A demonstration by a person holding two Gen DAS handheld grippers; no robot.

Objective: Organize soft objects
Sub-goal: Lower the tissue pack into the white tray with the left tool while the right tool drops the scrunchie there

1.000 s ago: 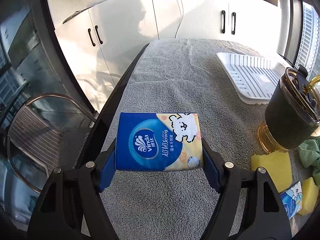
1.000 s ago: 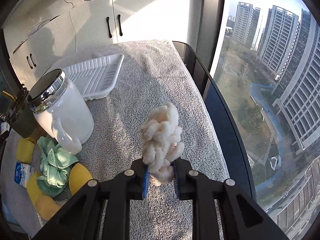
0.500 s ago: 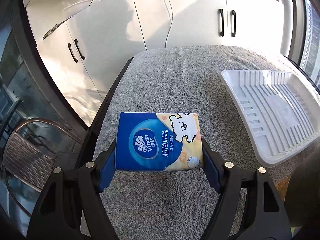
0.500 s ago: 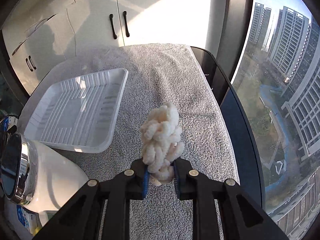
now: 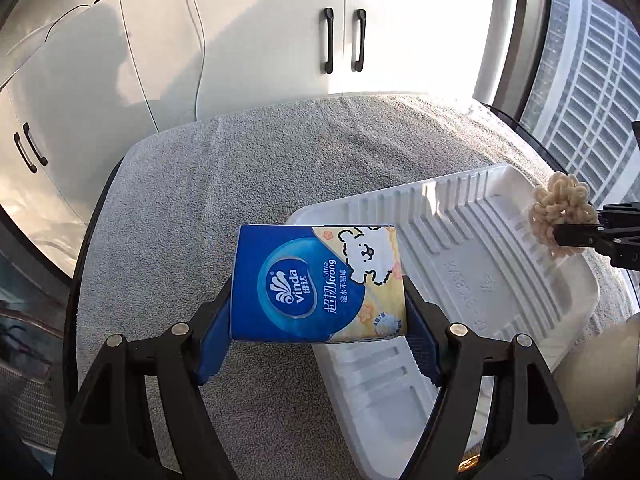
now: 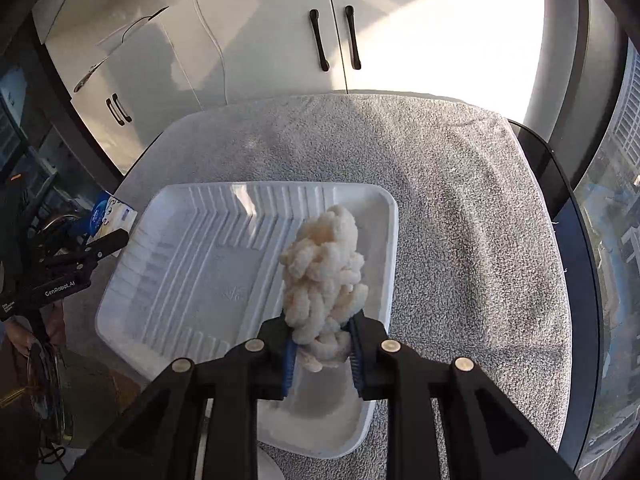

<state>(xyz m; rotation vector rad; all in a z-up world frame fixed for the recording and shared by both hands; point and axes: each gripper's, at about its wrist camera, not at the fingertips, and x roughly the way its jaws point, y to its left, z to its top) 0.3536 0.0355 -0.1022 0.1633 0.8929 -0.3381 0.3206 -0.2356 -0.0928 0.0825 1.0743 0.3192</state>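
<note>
The left tongs clench a blue tissue pack by its sides, above the near-left edge of a white tray. The right tongs are easing apart, a cream yarn bundle still between the pads, over the tray's right side. The tray lies on a grey-towelled table before white cabinets and a window.

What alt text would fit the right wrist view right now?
The right gripper holds a cream chenille bundle between its jaws, above the right side of a ribbed white tray on a grey towel. The left gripper carries a blue tissue pack at the tray's left edge.
</note>
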